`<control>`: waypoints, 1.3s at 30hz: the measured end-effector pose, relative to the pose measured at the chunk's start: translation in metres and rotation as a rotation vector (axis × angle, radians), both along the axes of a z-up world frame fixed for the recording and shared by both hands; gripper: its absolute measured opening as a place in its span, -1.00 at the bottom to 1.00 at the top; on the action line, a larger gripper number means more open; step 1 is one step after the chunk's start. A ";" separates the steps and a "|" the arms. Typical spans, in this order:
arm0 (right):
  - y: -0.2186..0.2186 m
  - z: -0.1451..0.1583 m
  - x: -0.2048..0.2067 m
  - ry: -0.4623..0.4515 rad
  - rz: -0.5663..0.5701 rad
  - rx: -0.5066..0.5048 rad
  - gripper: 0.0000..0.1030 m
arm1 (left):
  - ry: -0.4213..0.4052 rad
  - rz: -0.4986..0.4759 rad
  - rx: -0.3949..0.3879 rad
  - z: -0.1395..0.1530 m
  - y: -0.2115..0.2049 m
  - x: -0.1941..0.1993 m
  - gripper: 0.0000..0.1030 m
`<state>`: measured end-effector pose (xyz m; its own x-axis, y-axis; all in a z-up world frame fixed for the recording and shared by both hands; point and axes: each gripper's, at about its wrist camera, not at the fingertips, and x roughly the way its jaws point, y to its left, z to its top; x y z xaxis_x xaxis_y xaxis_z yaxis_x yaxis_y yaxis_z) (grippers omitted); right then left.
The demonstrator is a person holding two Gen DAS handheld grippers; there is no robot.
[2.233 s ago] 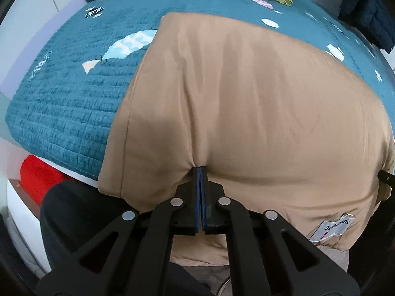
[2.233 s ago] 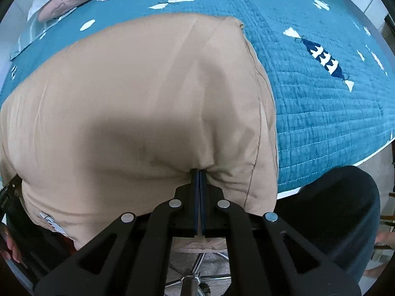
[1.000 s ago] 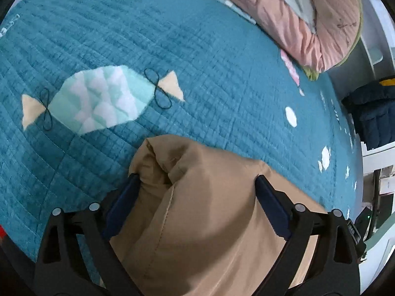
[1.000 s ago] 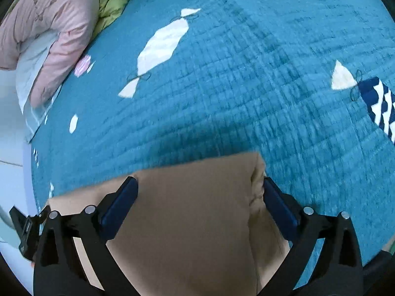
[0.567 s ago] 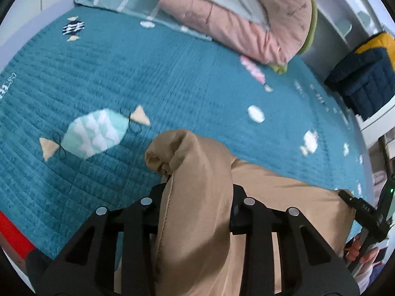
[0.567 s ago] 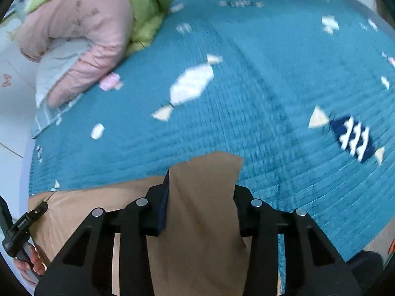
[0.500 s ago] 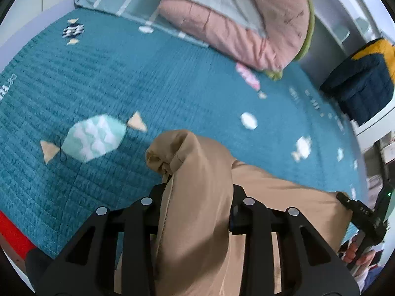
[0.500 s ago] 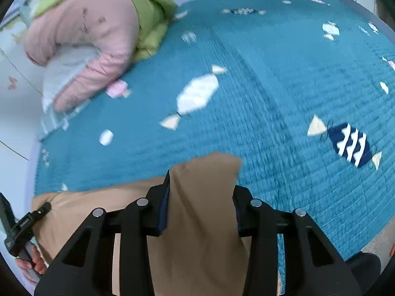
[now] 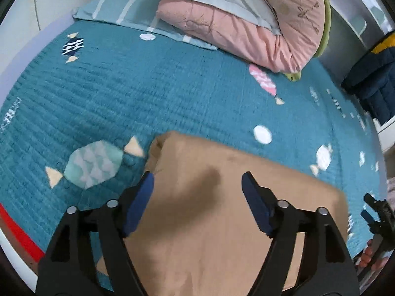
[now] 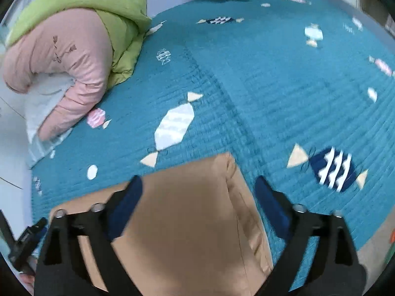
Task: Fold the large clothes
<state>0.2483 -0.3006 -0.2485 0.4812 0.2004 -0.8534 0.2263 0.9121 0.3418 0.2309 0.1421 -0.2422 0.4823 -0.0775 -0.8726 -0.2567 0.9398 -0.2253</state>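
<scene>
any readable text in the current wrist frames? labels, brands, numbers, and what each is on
Nothing reads clearly in either view.
White lettering along the left edge of the teal quilt, left wrist view: too blurred and curved to read.
Small white marks in rows on the quilt's far right side, left wrist view: too small to tell whether they are letters.
Tan garment: no label or tag showing.
Pink comforter: embroidered motifs only, no words.

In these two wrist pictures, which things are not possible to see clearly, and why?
- Near edge of the tan garment: left wrist view, cut off by the bottom edge and covered by the opening left gripper.
- Same garment's near part: right wrist view, behind the opening right gripper.
- Dark clothing: left wrist view, cut off at the right edge.
- Candy prints on the teal bedspread: right wrist view, motion-blurred.
</scene>
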 end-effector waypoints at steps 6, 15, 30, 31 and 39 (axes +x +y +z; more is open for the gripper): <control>-0.028 -0.046 -0.035 0.125 0.040 0.090 0.81 | 0.012 -0.058 0.009 -0.009 -0.014 -0.037 0.46; -0.044 -0.089 -0.079 0.240 0.027 0.352 0.83 | 0.039 -0.161 -0.044 -0.016 -0.054 -0.081 0.46; -0.059 -0.103 -0.073 0.113 0.023 0.664 0.28 | 0.081 -0.221 -0.057 -0.026 -0.100 -0.115 0.47; -0.058 -0.096 -0.071 0.083 0.044 0.630 0.02 | 0.082 -0.221 -0.060 -0.025 -0.102 -0.115 0.47; -0.031 -0.111 -0.052 0.106 0.151 0.715 -0.03 | 0.046 -0.262 -0.064 -0.008 -0.130 -0.088 0.45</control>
<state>0.1963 -0.3319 -0.3591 0.3270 0.7825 -0.5298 0.1806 0.4985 0.8478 0.1429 0.0119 -0.2498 0.3981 -0.2502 -0.8826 -0.0184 0.9597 -0.2803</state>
